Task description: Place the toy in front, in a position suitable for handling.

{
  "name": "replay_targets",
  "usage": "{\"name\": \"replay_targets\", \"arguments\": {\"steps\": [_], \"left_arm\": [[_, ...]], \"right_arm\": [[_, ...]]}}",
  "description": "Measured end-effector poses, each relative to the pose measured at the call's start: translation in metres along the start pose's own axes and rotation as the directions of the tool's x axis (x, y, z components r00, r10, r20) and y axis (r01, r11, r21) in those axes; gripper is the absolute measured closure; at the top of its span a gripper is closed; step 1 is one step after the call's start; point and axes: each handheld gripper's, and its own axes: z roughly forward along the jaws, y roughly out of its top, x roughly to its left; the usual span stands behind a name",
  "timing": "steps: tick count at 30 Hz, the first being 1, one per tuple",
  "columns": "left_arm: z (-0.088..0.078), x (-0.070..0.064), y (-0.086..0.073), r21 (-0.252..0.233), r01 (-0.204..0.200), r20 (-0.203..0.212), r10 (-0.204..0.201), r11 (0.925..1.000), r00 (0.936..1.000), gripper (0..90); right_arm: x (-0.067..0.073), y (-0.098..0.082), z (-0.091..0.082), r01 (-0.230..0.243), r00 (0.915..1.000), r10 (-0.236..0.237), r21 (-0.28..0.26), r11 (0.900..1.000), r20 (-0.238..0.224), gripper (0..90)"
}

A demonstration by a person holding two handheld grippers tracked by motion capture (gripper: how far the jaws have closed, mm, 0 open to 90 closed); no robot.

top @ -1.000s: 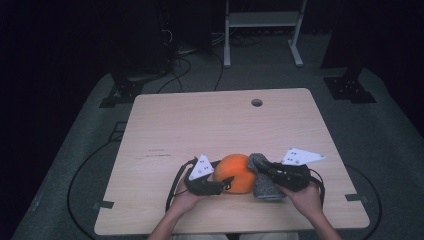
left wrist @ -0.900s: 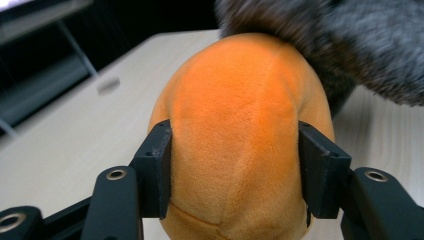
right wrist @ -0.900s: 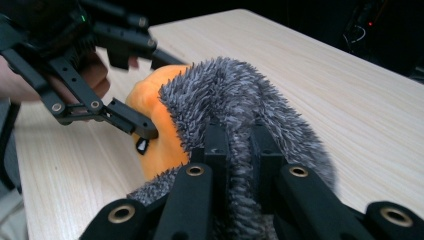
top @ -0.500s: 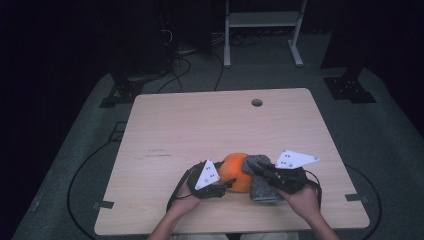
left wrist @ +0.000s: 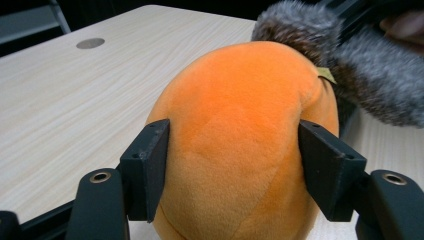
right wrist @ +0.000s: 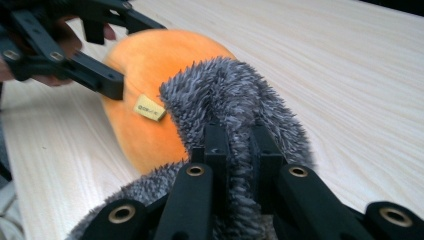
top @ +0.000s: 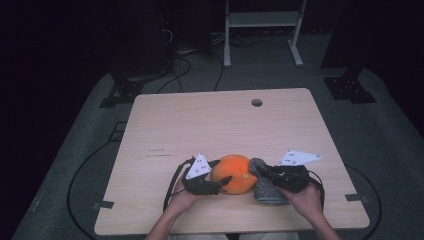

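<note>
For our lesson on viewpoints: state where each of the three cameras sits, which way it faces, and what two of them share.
High view: above the person's table side, facing forward and down on the table; both hands and tongs show.
Left gripper view: rides the left tongs, looking along jaws flanking the orange plush.
Right gripper view: rides the right tongs, jaws pinching the grey furry cloth; left hand beyond.
Shared: both gripper views show plush and cloth touching.
</note>
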Motion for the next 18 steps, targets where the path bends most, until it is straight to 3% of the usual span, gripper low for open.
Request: {"name": "replay_targets", "arguments": {"steps": [3, 5, 6, 7, 8, 11, 13, 14, 16, 18], "left_arm": [[0.000, 0.001, -0.001, -0.005, 0.012, 0.001, -0.012, 0.9999, 0.9999, 31.1], [-0.001, 0.006, -0.002, 0.009, 0.075, 0.008, -0.075, 0.9971, 0.9972, 19.0], [-0.001, 0.010, -0.004, 0.015, 0.108, 0.022, -0.108, 0.9941, 0.9939, 16.5], [-0.002, 0.011, -0.006, 0.010, 0.112, 0.030, -0.112, 0.9937, 0.9933, 18.8], [-0.002, 0.010, -0.006, 0.005, 0.106, 0.030, -0.106, 0.9944, 0.9939, 24.6], [-0.001, 0.006, -0.002, 0.008, 0.070, 0.022, -0.070, 0.9975, 0.9973, 28.7], [-0.001, 0.004, -0.001, 0.007, 0.045, 0.023, -0.045, 0.9990, 0.9987, 29.0], [-0.002, 0.003, 0.000, 0.001, 0.032, 0.029, -0.032, 0.9995, 0.9991, 28.4], [-0.005, 0.004, 0.000, -0.009, 0.041, 0.017, -0.041, 0.9991, 0.9990, 21.6], [-0.003, 0.010, -0.002, 0.040, 0.121, 0.006, -0.121, 0.9918, 0.9926, 6.0]], "right_arm": [[0.014, 0.009, 0.002, 0.058, 0.9982, -0.058, -0.024, 0.998, -0.016, 81.0], [0.019, 0.008, 0.008, 0.087, 0.9960, -0.087, -0.018, 0.996, -0.020, 81.0], [0.018, 0.007, 0.009, 0.082, 0.9960, -0.082, -0.022, 0.996, -0.035, 81.0], [0.014, 0.005, 0.008, 0.069, 0.9965, -0.069, -0.017, 0.997, -0.046, 81.0], [0.010, 0.003, 0.007, 0.055, 0.9975, -0.055, -0.010, 0.998, -0.044, 81.0], [-0.004, -0.003, 0.004, -0.001, 1.0000, 0.002, 0.023, 1.000, -0.003, 81.0], [-0.005, -0.002, 0.000, -0.025, 0.9995, 0.025, -0.008, 1.000, -0.017, 81.0], [-0.001, 0.001, -0.001, -0.016, 0.9993, 0.014, -0.031, 0.999, -0.036, 81.0], [0.011, 0.007, 0.001, 0.043, 0.9981, -0.045, -0.033, 0.999, -0.043, 81.0], [0.014, 0.006, 0.006, 0.075, 0.9964, -0.075, -0.016, 0.997, -0.038, 81.0]]}}
